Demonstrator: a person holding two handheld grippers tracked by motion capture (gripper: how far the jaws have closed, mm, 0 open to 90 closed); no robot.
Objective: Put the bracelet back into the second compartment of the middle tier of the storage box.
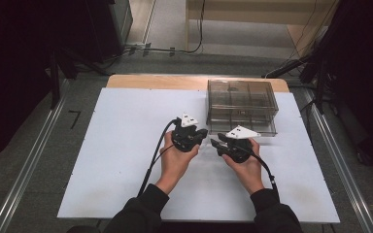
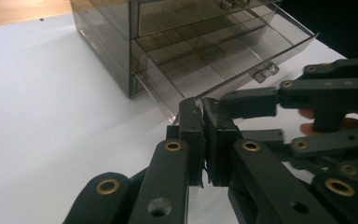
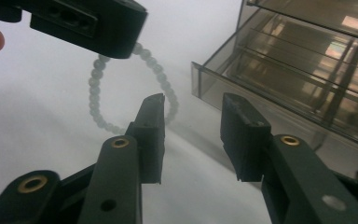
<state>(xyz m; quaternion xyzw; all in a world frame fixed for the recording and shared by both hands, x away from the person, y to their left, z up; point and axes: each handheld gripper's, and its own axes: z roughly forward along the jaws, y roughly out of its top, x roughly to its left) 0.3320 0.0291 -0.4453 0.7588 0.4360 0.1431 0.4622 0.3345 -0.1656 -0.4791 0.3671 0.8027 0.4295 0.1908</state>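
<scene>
A ring of pale green beads, a bracelet (image 3: 95,100), hangs below my left gripper (image 3: 74,18), and its top is hidden behind that gripper. The left gripper (image 2: 204,105) has its pads pressed together, so it looks shut on the bracelet. My right gripper (image 3: 193,105) stands open just in front of the loop. The bracelet's right side passes behind the tip of its left jaw, and no bead sits between the pads. In the high view the left gripper (image 1: 204,133) and the right gripper (image 1: 215,142) point at each other, tips almost meeting, just in front of the drawer box.
A smoky clear drawer box (image 1: 242,104) stands at the back right of the white table sheet (image 1: 126,160). Its bottom drawer (image 2: 214,65) is pulled out toward the grippers, with dividers inside. A bare wooden strip runs behind the sheet.
</scene>
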